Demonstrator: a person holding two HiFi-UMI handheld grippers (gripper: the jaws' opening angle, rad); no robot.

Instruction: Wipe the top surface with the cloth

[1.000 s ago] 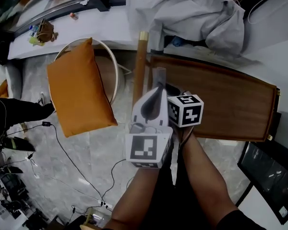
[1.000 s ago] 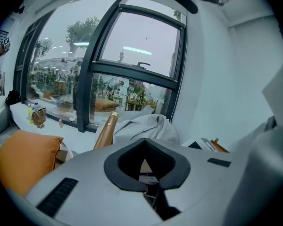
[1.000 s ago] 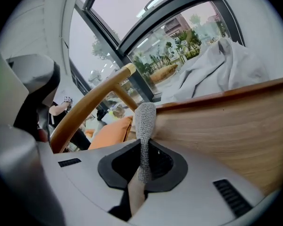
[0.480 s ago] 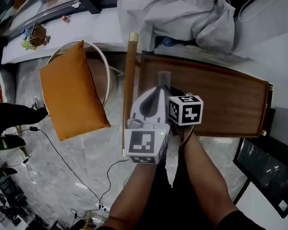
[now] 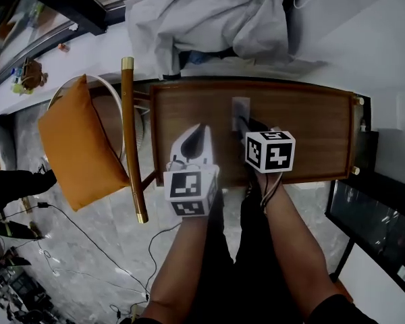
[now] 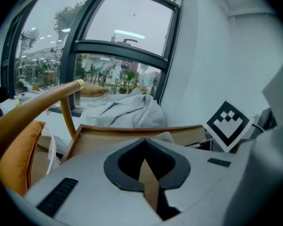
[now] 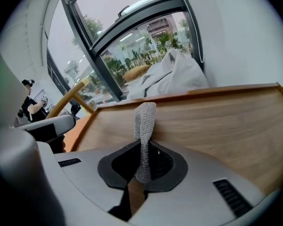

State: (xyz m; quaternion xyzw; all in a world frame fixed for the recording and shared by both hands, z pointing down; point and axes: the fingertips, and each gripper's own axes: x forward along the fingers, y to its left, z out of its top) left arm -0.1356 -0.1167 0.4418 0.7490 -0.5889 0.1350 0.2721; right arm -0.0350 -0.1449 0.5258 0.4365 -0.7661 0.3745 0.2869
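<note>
The right gripper (image 7: 142, 167) pinches the cloth (image 7: 145, 126), left gripper (image 6: 144, 163) clenched empty — tabletop (image 5: 317, 127) bare rightward.

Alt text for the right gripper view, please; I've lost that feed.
The right claw is shut on a strip of grey cloth that sticks out ahead over the wooden table top. Beyond the table lie a crumpled pale sheet and a large window.

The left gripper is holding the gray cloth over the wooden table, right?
No, it is the right gripper that holds the cloth over the table. The right gripper view shows the cloth pinched in its jaws; the left gripper holds nothing.
</note>
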